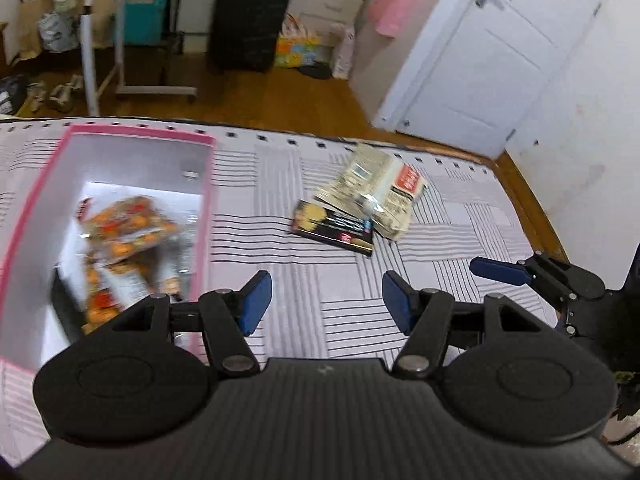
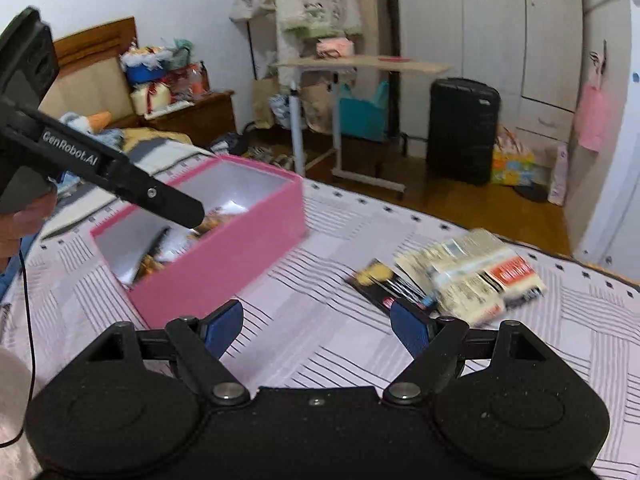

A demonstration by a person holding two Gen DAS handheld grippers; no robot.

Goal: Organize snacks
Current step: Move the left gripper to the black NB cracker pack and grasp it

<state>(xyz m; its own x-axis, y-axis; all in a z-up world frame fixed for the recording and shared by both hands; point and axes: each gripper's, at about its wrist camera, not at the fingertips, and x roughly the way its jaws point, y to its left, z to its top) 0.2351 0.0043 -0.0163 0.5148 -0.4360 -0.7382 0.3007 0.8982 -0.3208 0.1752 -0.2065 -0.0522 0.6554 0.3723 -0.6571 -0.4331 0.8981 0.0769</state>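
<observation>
The left gripper [image 1: 326, 300] hangs released, jaws wide and holding nothing, over the striped bedspread [image 1: 320, 280]. The right gripper [image 2: 316, 326] is likewise spread and unladen. From the left gripper, a pink box [image 1: 132, 136] sits at ten o'clock, with several orange snack packets [image 1: 128, 224] inside, too blurred to count. At one o'clock lie two loose packs, touching: one black snack pack [image 1: 332, 228] and one cream snack pack [image 1: 380, 188]. Beyond the bed are wooden floor [image 1: 280, 100], one black suitcase [image 1: 250, 20], one rolling table [image 2: 360, 65] and a white door [image 1: 500, 60].
</observation>
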